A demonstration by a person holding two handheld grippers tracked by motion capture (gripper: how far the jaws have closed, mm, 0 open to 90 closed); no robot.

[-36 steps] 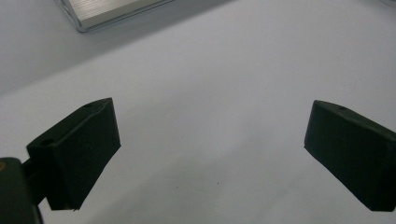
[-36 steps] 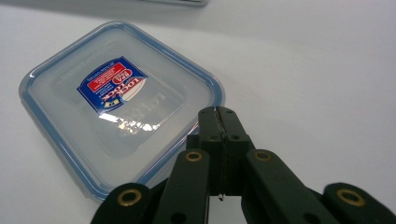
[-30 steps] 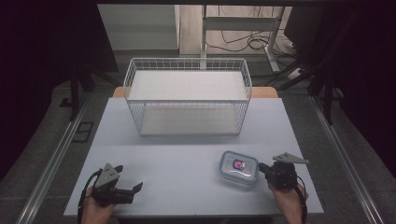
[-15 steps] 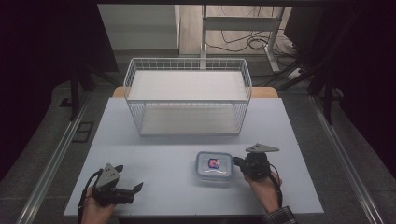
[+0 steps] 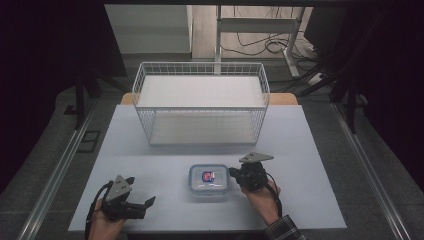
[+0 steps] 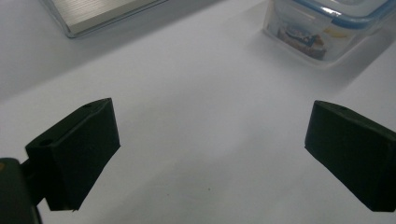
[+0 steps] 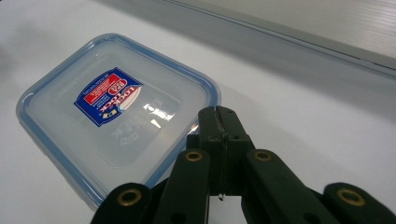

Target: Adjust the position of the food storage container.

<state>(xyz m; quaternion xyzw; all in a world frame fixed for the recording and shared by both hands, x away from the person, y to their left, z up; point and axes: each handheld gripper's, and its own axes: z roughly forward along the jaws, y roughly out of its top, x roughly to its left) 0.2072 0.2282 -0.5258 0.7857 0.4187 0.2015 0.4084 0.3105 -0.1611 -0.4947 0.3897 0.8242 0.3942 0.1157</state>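
The white table (image 5: 150, 145) takes up most of the floor between the two rails. A wire basket (image 5: 201, 102) stands square at its far half, its long side facing the person.

In front of the basket, near the middle of the near half, sits a clear box (image 5: 209, 180) with a blue-rimmed lid and a red and blue label on top. From the right gripper view the box (image 7: 112, 112) lies flat on the table, lid on. From the left gripper view its side wall (image 6: 322, 32) shows at the upper right, well off from those jaws.

The right gripper (image 5: 234, 173) is just at the box's right edge, in the person's right hand (image 5: 262, 197) (a checked cuff shows at the wrist). Its jaws are pressed together with nothing between them, and their joined tip (image 7: 218, 112) meets the rim of the lid at the box's corner; whether it rests on the rim or only hovers over it I cannot tell.

The left gripper (image 5: 145, 204) lies low at the near left corner of the table, pointing right toward the box and well apart from it. Its jaws stand wide open in the left gripper view (image 6: 210, 154), with bare table between them.
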